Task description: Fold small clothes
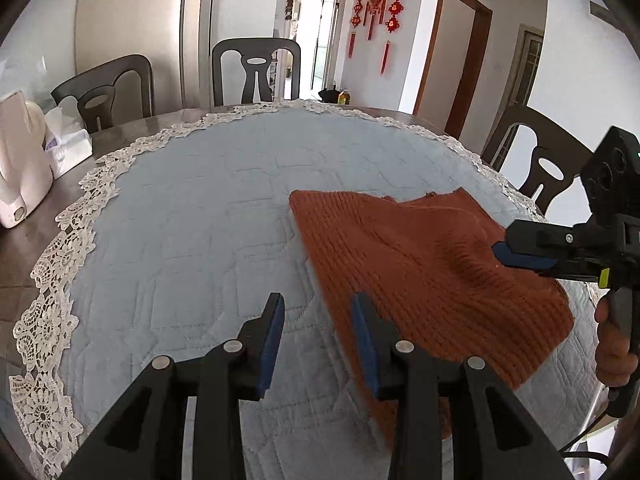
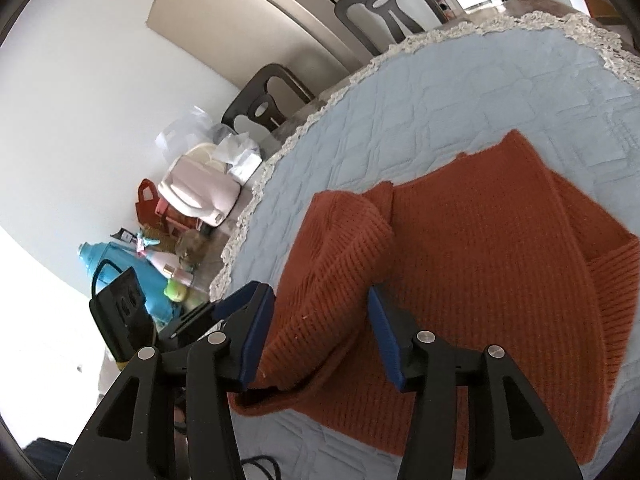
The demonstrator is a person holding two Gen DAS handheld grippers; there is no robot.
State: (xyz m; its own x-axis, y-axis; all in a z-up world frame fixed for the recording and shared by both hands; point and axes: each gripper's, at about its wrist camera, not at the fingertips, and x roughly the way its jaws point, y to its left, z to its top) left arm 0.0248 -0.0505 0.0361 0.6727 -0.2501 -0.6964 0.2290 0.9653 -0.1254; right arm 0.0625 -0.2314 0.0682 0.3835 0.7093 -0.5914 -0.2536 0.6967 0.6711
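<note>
Left wrist view: looks along my left tongs (image 1: 318, 312), tilted down across the worktop (image 1: 180, 208) toward chairs and doorway. Right wrist view: along my right tongs (image 2: 320, 312), rolled, close over the rust sweater (image 2: 480, 248). Shared: sweater, blue quilted cover, lace edge.

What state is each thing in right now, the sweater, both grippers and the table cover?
Rust knit sweater: partly folded, one flap doubled over, lying on the cover.
Left gripper: open, empty, over the sweater's edge.
Right gripper: open, with the folded flap between its jaws, not pressed.
Blue quilted cover: spread flat.
</note>
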